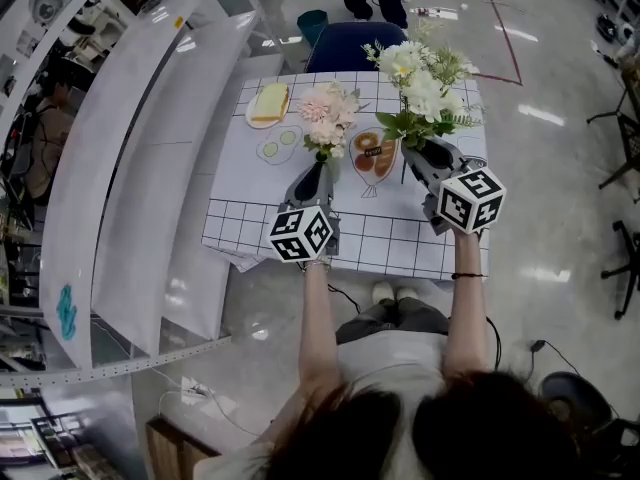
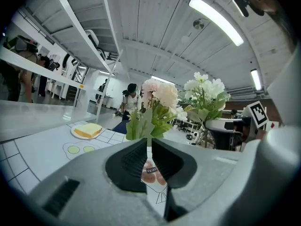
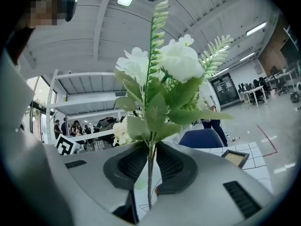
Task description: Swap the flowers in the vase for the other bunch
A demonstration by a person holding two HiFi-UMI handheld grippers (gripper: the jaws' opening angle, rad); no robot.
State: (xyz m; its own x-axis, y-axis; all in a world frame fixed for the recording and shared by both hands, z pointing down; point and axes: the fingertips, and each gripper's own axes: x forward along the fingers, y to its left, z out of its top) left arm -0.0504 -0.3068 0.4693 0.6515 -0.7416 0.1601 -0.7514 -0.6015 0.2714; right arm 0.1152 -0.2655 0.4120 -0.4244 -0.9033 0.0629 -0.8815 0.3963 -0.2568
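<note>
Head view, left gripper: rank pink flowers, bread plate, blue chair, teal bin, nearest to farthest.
1. Pink flowers, stems in the left gripper's jaws.
2. Bread plate, far left of the table.
3. Blue chair, behind the table.
4. Teal bin, on the floor beyond the chair.

Bright, even light comes from long white ceiling tube lamps (image 2: pixel 216 20) and glares off the glossy grey floor (image 1: pixel 545 116). Gripper views bulge fisheye-wise, corners black; white artificial flowers (image 3: pixel 181 60) look sharp.

Left claw (image 1: pixel 317 166), right claw (image 1: pixel 424 150) clamped shut, level
</note>
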